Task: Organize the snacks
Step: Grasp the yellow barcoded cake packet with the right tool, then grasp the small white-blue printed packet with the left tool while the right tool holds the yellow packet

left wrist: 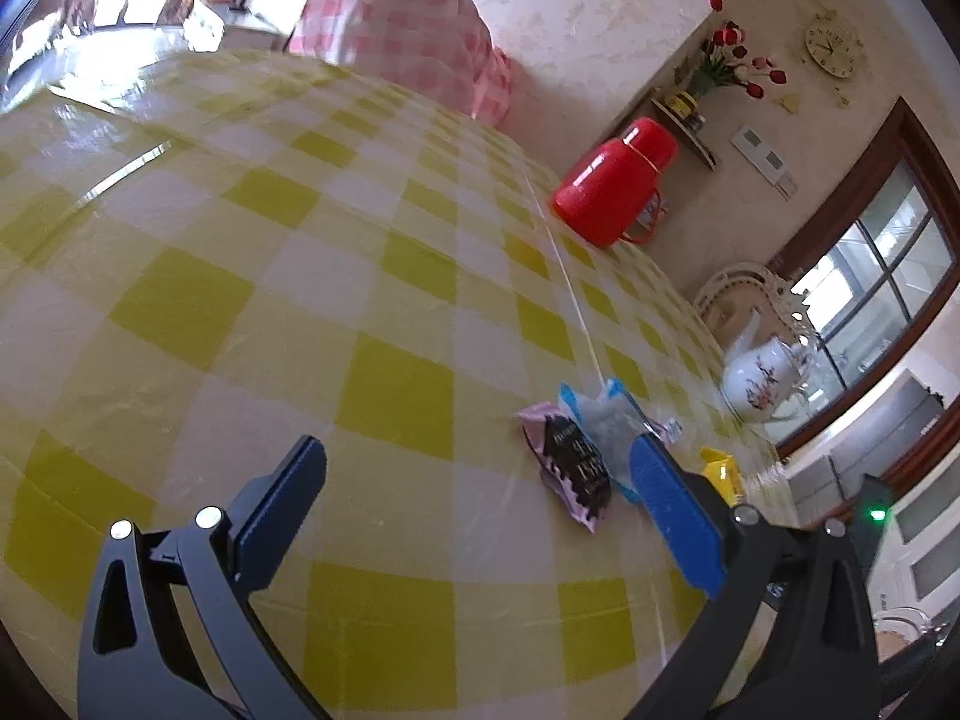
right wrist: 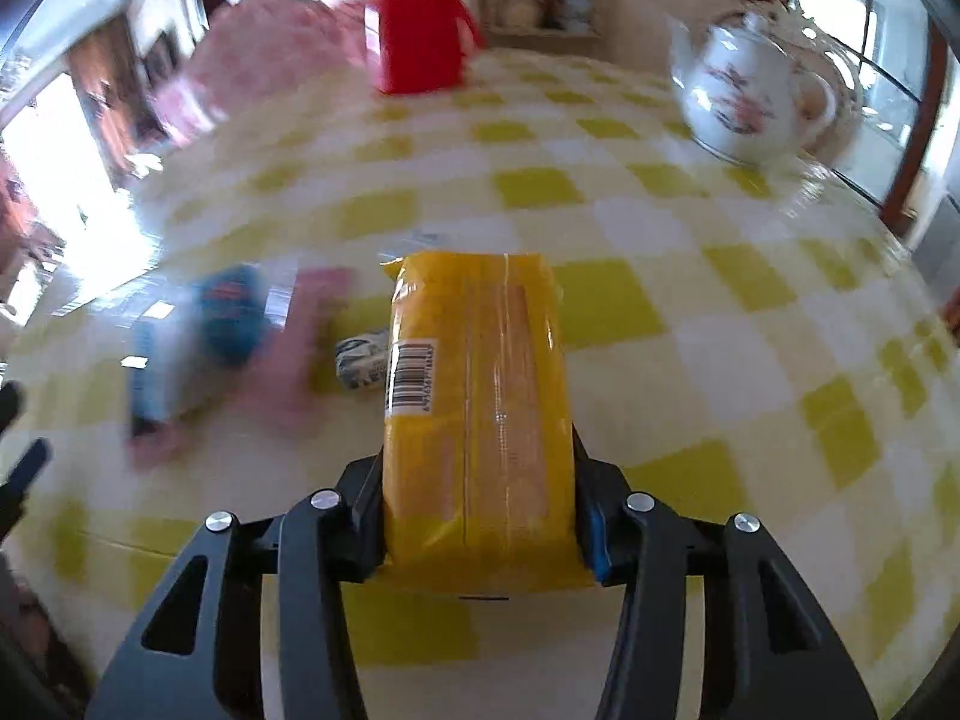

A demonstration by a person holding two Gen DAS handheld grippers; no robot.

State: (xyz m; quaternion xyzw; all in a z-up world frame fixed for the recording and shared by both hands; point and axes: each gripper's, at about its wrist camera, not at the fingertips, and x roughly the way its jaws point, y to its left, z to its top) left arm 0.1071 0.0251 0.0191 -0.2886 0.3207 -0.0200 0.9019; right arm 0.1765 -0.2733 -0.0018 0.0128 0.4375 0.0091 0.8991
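Note:
My right gripper (right wrist: 477, 498) is shut on a yellow snack packet (right wrist: 477, 384) with a barcode and holds it above the table. Left of it, blurred, lie a blue packet (right wrist: 231, 315), a pink packet (right wrist: 300, 354) and a small grey-white packet (right wrist: 363, 360). My left gripper (left wrist: 480, 480) is open and empty over the checked tablecloth (left wrist: 300, 276). Past its right finger lie a pink and black packet (left wrist: 570, 468), a blue and clear packet (left wrist: 603, 420) and the yellow packet (left wrist: 723, 471).
A red thermos jug (left wrist: 606, 180) stands at the far edge, also in the right wrist view (right wrist: 417, 30). A white flowered teapot (left wrist: 759, 384) stands by the window side, also in the right wrist view (right wrist: 744, 96). A pink checked cloth (left wrist: 408, 42) covers something beyond the table.

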